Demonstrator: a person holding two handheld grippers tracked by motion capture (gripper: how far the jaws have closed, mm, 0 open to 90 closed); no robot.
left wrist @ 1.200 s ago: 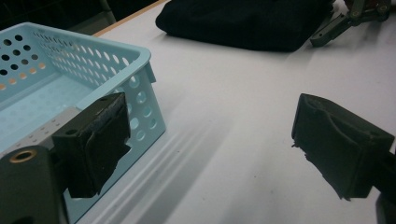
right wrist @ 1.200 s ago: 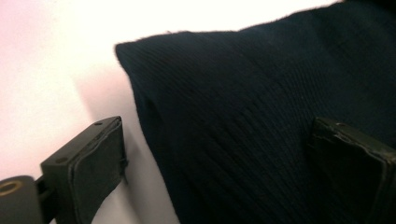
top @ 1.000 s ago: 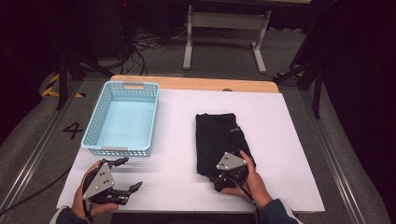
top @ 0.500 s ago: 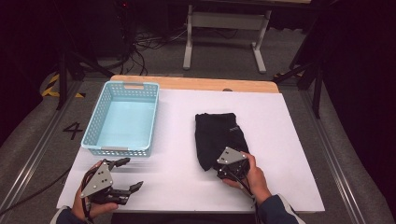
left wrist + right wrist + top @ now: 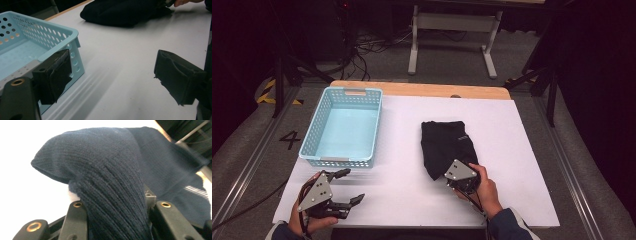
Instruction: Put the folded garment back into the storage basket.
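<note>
**Right gripper clamps the near edge of the dark garment**

A white table [image 5: 522, 150] carries everything. On its left part stands a light-blue basket [image 5: 343, 127], holes along its walls. To the right of it, well apart, lies a folded navy knit garment [image 5: 444, 142]; its ribbed edge bunches up between the jaws in the right gripper view. The right gripper [image 5: 460, 181] sits at the garment's near end; its jaws have just been closing and now pinch that ribbed fabric. The left gripper [image 5: 346, 186] hovers just in front of the basket's near wall, jaws wide apart with nothing between them.
</note>
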